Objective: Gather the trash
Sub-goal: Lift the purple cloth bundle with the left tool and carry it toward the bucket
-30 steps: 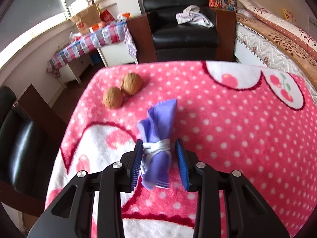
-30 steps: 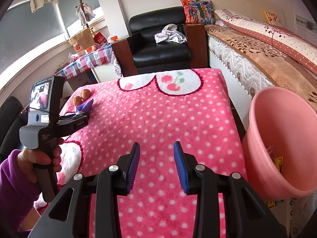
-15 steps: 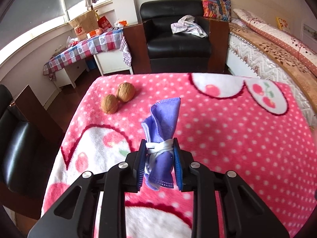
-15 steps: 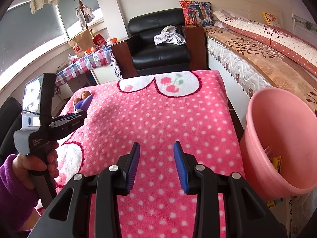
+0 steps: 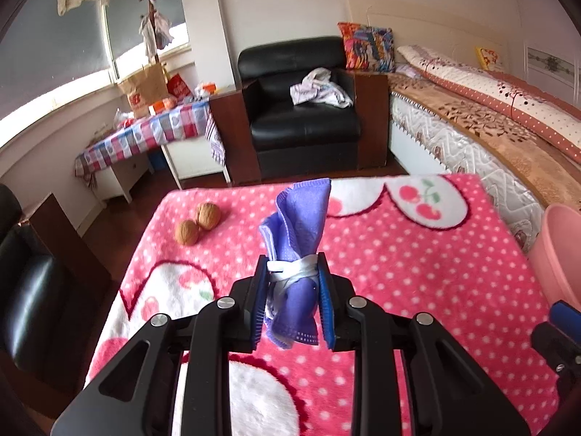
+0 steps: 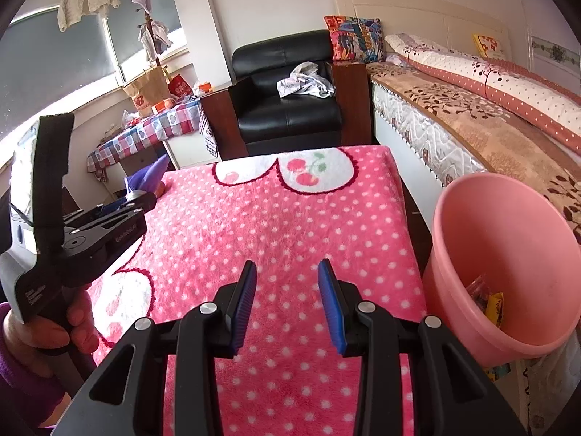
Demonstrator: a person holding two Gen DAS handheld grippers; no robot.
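A purple cloth bundle (image 5: 297, 225) tied with a white band hangs lifted above the pink dotted blanket (image 5: 417, 254), with my left gripper (image 5: 292, 276) shut on it at the band. Two walnuts (image 5: 198, 223) lie on the blanket to the far left. In the right wrist view my right gripper (image 6: 287, 283) stands open with nothing between its fingers, low over the blanket (image 6: 290, 225). The left gripper (image 6: 123, 207) shows there at the left, held by a hand, with the purple bundle (image 6: 150, 178) poking out. A pink bucket (image 6: 508, 254) with wrappers inside stands at the right.
A black armchair (image 5: 301, 109) with crumpled clothes stands beyond the table. A bed (image 5: 490, 116) runs along the right. A side table with a checked cloth (image 5: 152, 130) sits at the back left, and a dark chair (image 5: 25, 290) is at the near left.
My left gripper closed on the purple bundle, lifted it off the blanket and swung toward the right, so the pink bucket's edge now shows in its view. The right gripper stayed put.
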